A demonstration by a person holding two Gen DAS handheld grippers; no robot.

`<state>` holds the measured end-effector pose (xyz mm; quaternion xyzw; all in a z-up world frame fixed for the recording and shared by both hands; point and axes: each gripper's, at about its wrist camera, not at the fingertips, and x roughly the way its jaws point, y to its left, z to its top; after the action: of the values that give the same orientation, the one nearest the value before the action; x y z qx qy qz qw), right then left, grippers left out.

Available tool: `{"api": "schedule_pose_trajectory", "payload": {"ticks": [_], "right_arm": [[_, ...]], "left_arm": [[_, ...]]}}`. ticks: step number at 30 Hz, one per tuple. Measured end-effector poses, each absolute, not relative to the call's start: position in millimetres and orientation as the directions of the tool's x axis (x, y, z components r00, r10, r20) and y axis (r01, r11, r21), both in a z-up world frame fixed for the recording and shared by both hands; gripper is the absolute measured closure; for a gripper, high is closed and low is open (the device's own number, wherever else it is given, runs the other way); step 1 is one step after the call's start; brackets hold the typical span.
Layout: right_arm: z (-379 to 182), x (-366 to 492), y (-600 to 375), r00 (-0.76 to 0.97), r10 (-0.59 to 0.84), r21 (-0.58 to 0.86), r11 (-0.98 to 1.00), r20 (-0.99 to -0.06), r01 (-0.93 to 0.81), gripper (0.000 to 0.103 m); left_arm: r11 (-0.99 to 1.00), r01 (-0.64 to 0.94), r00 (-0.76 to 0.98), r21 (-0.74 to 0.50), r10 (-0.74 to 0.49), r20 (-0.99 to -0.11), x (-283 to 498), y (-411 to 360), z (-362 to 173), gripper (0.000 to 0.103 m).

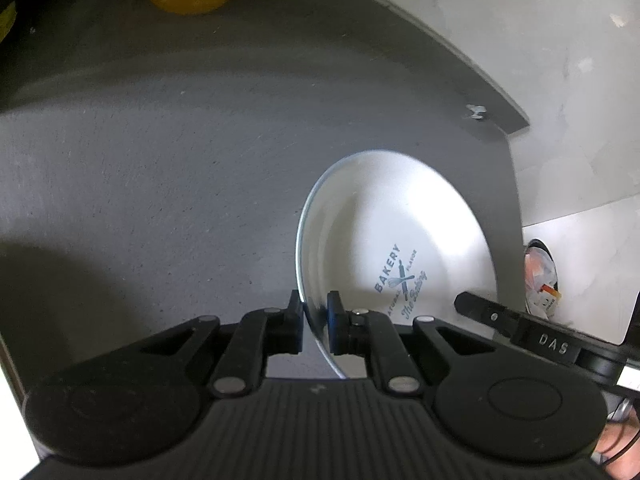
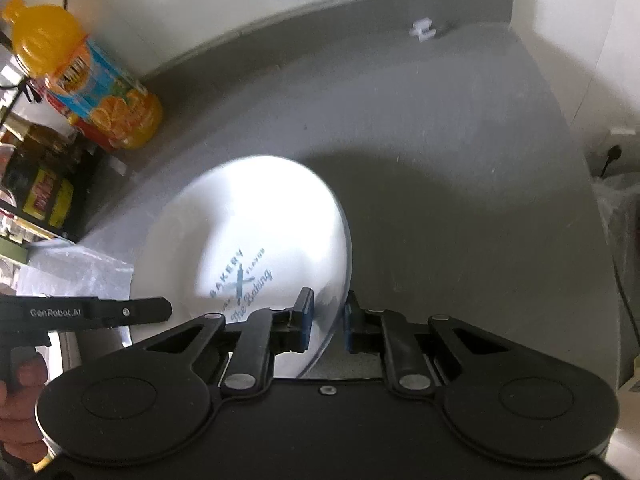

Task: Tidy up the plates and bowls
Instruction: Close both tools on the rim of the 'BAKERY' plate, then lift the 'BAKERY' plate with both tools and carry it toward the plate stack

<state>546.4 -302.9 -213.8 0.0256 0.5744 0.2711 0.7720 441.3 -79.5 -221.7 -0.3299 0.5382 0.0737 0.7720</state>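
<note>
A white deep plate (image 1: 400,220) printed with a blue "BAKERY" logo hangs over the grey table (image 1: 160,160). My left gripper (image 1: 316,312) is shut on its left rim, which runs between the two pads. In the right wrist view the same plate (image 2: 260,208) is tilted, and my right gripper (image 2: 328,312) is shut on its right rim. Each view shows the other gripper's black finger reaching in at the plate's far side. The plate throws a shadow on the table.
An orange juice bottle (image 2: 92,80) stands at the table's back left by the wall. A small white object (image 2: 424,29) lies near the far corner. Shelves of bottles (image 2: 40,184) and a plastic bag (image 2: 72,272) sit left. A bin (image 1: 540,276) stands beyond the table's right edge.
</note>
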Motion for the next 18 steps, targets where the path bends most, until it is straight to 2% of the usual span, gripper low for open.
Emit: {"api": "schedule_pose_trajectory", "payload": {"ticks": [2,18], "right_arm": [[-206,546,-308,0.212,0.465,0.365,0.849,-0.86,-0.382,0.092],[-140,530,-317,0.355,0.48,0.332,0.853,-0.802,-0.403,0.092]], "left_arm": [[0.769,-0.464,0.418,-0.44,-0.248,-0.874,439,-78,-218,0.093],[0.796,-0.363,0.527,-0.484,-0.253,-0.812,429,-84,-165,0.093]]}}
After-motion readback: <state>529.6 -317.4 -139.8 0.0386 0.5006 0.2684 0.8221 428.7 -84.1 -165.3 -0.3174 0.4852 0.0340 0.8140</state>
